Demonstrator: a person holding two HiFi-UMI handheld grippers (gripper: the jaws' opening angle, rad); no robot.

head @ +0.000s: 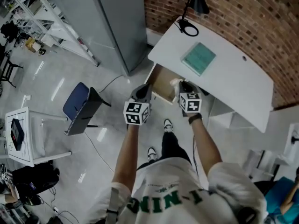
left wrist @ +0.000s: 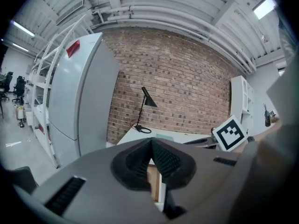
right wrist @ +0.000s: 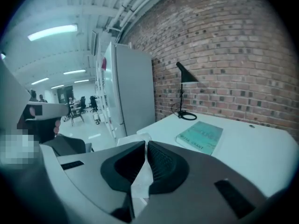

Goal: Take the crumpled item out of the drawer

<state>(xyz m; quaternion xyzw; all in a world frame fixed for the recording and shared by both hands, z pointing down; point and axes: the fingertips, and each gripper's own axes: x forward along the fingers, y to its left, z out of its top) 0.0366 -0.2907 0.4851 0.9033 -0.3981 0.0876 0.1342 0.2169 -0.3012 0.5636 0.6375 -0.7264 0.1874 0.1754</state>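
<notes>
The wooden drawer [head: 161,84] stands pulled out from under the white desk [head: 233,85]. My right gripper [head: 183,86] hangs over the drawer's right side, shut on a white crumpled paper [head: 174,82]. In the right gripper view that paper [right wrist: 140,183] is pinched between the dark pads [right wrist: 161,164] of the right gripper [right wrist: 145,143], and an edge of it shows above the jaws. My left gripper [head: 144,89] is held at the drawer's left front corner. The left gripper view shows the left gripper [left wrist: 152,141] with its tips together and nothing in them; the drawer's wood [left wrist: 153,183] shows behind.
A teal book [head: 198,58] and a black lamp [head: 189,27] are on the desk, which backs onto a brick wall [head: 243,13]. A tall grey cabinet [head: 119,22] stands left of the desk. On the floor to the left are a blue chair [head: 79,104] and a cable.
</notes>
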